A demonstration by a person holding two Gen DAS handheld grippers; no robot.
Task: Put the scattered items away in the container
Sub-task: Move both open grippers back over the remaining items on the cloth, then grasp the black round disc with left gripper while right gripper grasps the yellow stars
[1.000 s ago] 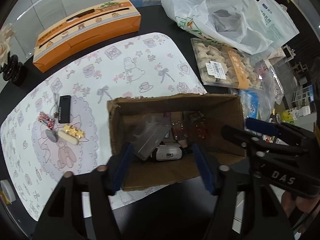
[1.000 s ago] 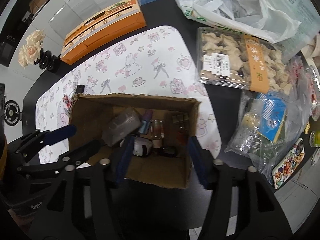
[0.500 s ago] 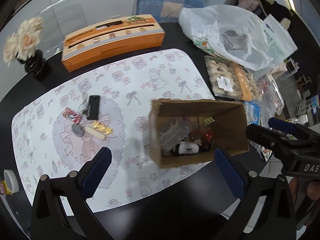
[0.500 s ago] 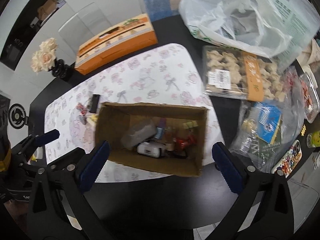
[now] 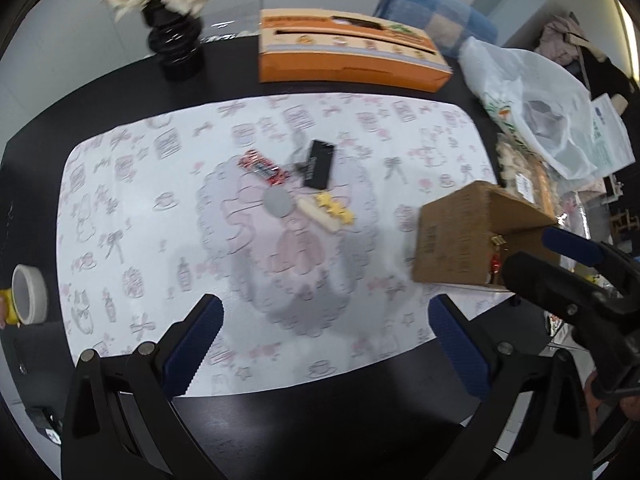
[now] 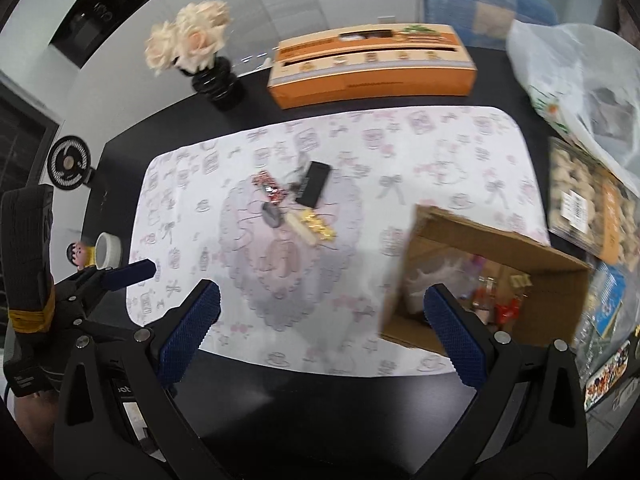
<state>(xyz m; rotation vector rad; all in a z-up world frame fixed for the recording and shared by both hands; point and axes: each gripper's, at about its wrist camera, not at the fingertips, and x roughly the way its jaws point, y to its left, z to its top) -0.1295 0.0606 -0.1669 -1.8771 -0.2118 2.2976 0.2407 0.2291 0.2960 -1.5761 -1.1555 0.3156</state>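
Observation:
A brown cardboard box [image 5: 456, 240] [image 6: 532, 280] stands on the right of the patterned mat [image 5: 152, 200] [image 6: 440, 152], with several small items inside. Loose in the mat's middle lie a black rectangular device [image 5: 319, 164] [image 6: 313, 183], a red wrapped sweet [image 5: 262, 166] [image 6: 270, 188], a grey disc [image 5: 277, 204] [image 6: 271, 215] and a cream bar with gold stars [image 5: 328, 212] [image 6: 310, 228]. My left gripper [image 5: 326, 346] is open and empty above the mat's near edge. My right gripper [image 6: 320, 334] is also open and empty, beside the box.
An orange carton [image 5: 348, 56] [image 6: 372, 64] and a black vase of flowers [image 5: 176, 40] [image 6: 216, 80] stand at the back. Bags and food packs [image 5: 536, 120] [image 6: 580, 184] crowd the right. A tape roll [image 5: 28, 294] [image 6: 107, 249] sits at the left on the black table.
Both grippers have opened wide and pulled back from above the box, swinging left. The loose items on the mat are now centred ahead, and the box sits to the right.

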